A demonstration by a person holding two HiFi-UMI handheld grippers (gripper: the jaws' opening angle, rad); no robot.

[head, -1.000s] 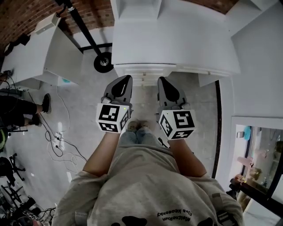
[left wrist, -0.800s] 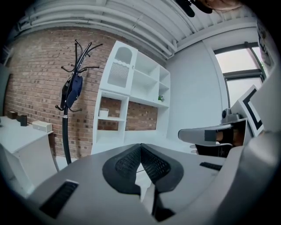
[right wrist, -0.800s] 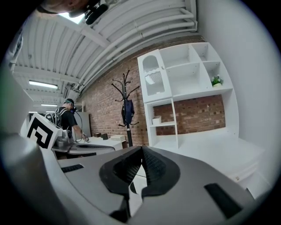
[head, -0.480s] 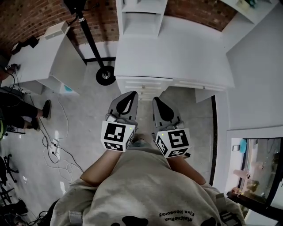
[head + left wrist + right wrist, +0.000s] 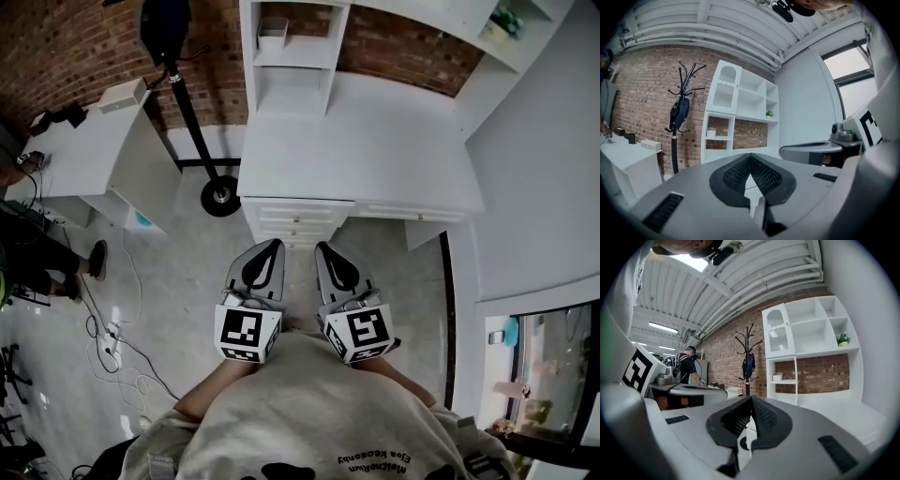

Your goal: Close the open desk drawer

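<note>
plainly, the white desk (image 5: pixel 375 141) filled the far middle of the head view. bare floor (image 5: pixel 187 281) lay on its near side, which gave the person room to stand clear of its edge. the coat stand (image 5: pixel 221 195) stood just left of the desk's corner, well apart from both hands. the drawer stack (image 5: pixel 295 222) sat under the desk's near edge with its fronts looking flush in one line, so the drawer seemed pushed home. the left gripper (image 5: pixel 273 247) and right gripper (image 5: pixel 322 247) hung side by side, near those fronts but not touching them. each had its jaws pressed together on nothing, probably because blunt closed tips suit pushing.
</note>
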